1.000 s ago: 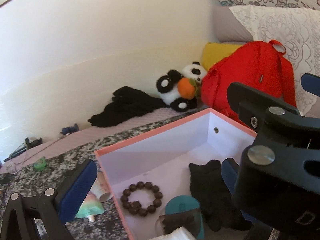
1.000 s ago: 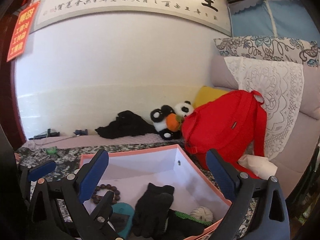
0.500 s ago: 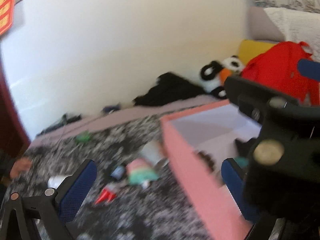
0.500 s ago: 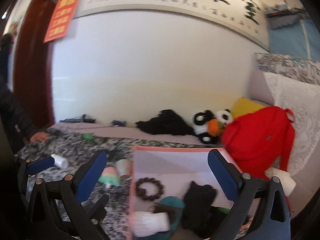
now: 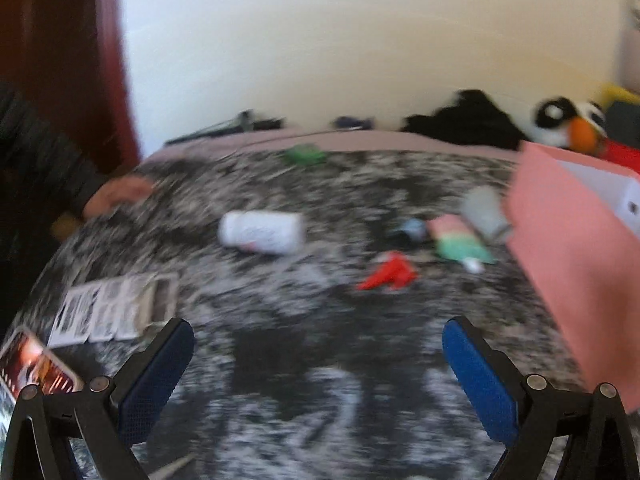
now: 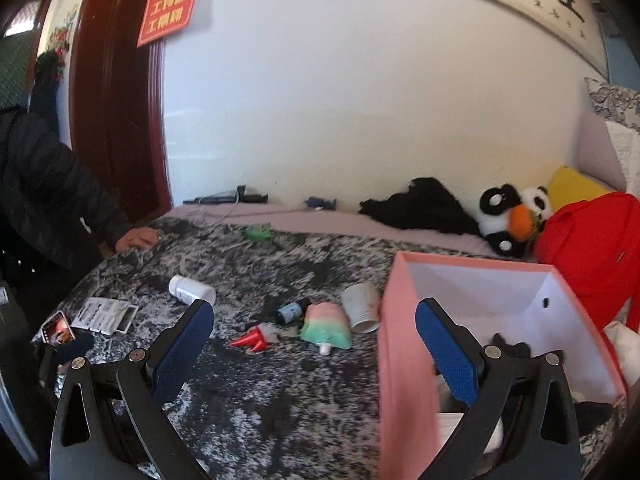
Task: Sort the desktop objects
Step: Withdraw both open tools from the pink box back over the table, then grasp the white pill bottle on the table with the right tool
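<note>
A pink box (image 6: 404, 344) with a white inside stands at the right of a speckled black-and-white table (image 6: 288, 400); it also shows in the left wrist view (image 5: 560, 248). Loose on the table lie a white pill bottle (image 6: 191, 290) (image 5: 262, 233), a red cone toy (image 6: 250, 338) (image 5: 386, 277), a pink-green tube (image 6: 326, 326) (image 5: 460, 242), a small dark bottle (image 6: 292, 311) and a white cup (image 6: 362, 306). My left gripper (image 5: 318, 364) is open and empty above the table. My right gripper (image 6: 314, 344) is open and empty, its right finger over the box.
A leaflet (image 6: 105, 315) and a phone (image 6: 59, 332) lie at the table's left edge. A person's hand (image 6: 136, 237) rests on the far left edge. A green toy (image 6: 258, 232), black cloth (image 6: 420, 204), a panda plush (image 6: 508, 216) and a red backpack (image 6: 592, 248) lie behind.
Both grippers swung left, away from above the box interior toward the open table. The box slid to the right of both views and the loose items came into view.
</note>
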A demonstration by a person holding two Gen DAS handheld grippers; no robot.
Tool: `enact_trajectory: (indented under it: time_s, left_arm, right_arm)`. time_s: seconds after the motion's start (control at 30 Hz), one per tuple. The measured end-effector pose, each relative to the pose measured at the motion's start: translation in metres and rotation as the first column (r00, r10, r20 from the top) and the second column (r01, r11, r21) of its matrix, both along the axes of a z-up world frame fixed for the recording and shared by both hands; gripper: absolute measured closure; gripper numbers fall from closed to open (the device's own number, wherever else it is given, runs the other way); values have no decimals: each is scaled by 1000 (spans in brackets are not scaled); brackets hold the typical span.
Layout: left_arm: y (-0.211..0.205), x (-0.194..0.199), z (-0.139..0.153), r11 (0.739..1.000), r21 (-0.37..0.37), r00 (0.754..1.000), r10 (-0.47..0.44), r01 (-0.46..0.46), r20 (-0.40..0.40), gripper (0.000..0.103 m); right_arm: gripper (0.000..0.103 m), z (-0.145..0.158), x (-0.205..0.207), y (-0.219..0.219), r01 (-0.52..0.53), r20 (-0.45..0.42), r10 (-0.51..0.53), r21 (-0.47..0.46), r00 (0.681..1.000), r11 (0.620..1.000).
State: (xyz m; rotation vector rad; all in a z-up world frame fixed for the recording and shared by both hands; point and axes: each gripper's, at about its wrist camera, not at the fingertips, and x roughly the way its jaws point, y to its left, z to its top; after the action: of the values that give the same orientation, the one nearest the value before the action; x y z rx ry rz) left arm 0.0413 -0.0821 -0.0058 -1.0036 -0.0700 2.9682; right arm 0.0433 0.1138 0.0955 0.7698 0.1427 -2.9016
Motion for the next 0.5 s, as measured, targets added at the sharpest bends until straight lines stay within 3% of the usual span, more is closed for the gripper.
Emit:
enact_trajectory:
  time_s: [0.13, 0.33, 0.4, 0.5]
  left_arm:
    - [-32, -18, -4, 997, 49, 998, 60, -61, 26, 1]
    - [-69, -25, 12, 990, 41, 991, 134, -133, -18, 1]
    - [-83, -23, 18, 986, 51, 987, 159, -157, -36, 1]
    - [-103, -21, 17, 979, 59, 980, 198, -196, -31, 1]
  right_arm:
    - [1, -16, -26, -12, -32, 51, 34, -45, 998, 998]
    - [1, -57, -84, -46, -169, 169, 196, -159, 966, 973]
    - [2, -74, -109, -72, -228, 204, 251, -132, 946, 965]
    - [2, -89, -136, -115, -325, 212, 322, -20, 923, 946]
